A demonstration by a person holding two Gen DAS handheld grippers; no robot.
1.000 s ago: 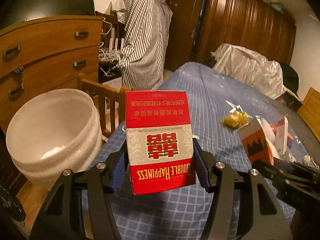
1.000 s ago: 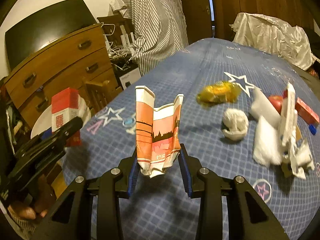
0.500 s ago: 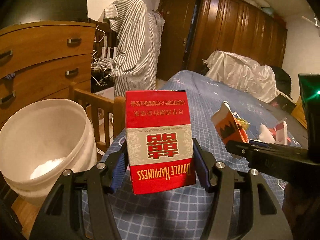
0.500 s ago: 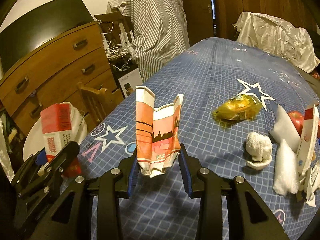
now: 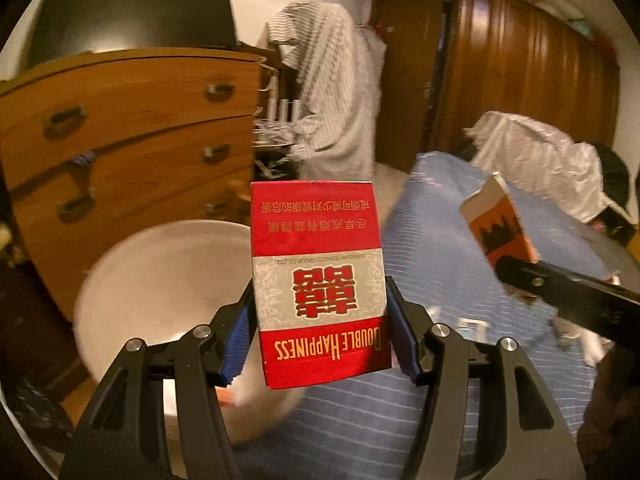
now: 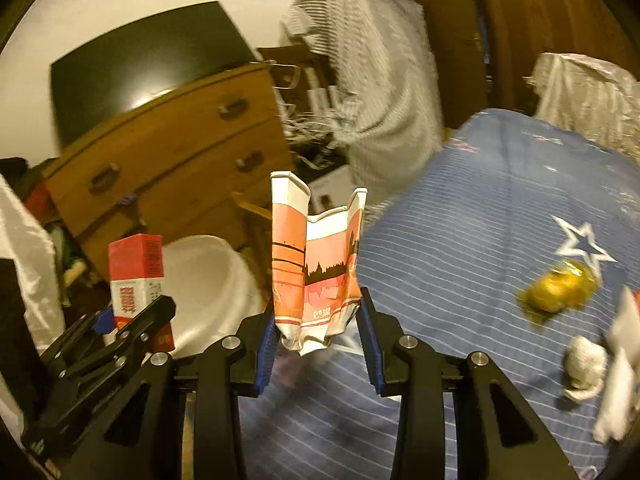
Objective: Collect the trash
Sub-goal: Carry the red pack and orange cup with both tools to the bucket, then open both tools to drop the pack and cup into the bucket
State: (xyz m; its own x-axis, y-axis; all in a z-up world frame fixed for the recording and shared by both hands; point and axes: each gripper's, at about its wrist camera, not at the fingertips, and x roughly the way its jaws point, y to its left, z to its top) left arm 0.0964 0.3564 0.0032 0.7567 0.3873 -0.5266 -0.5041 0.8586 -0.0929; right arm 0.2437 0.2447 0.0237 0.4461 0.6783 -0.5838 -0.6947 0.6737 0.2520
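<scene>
Both tools swung toward the white bucket (image 5: 160, 292) — left (image 5: 320, 332) clamps the red pack (image 5: 318, 280), right (image 6: 318, 340) the crumpled carton (image 6: 318, 264).

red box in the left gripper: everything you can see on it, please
The red box is a small cardboard carton, a cigarette pack by its look, red at both ends with a grey band across the middle. It is held upside down: the gold "Double Happiness" lettering and the Chinese characters read inverted. It looks closed and undented. The left gripper has its jaws shut on the lower sides, blue pads touching it. It stands upright in the air, in front of the white bucket beside the bed.
</scene>
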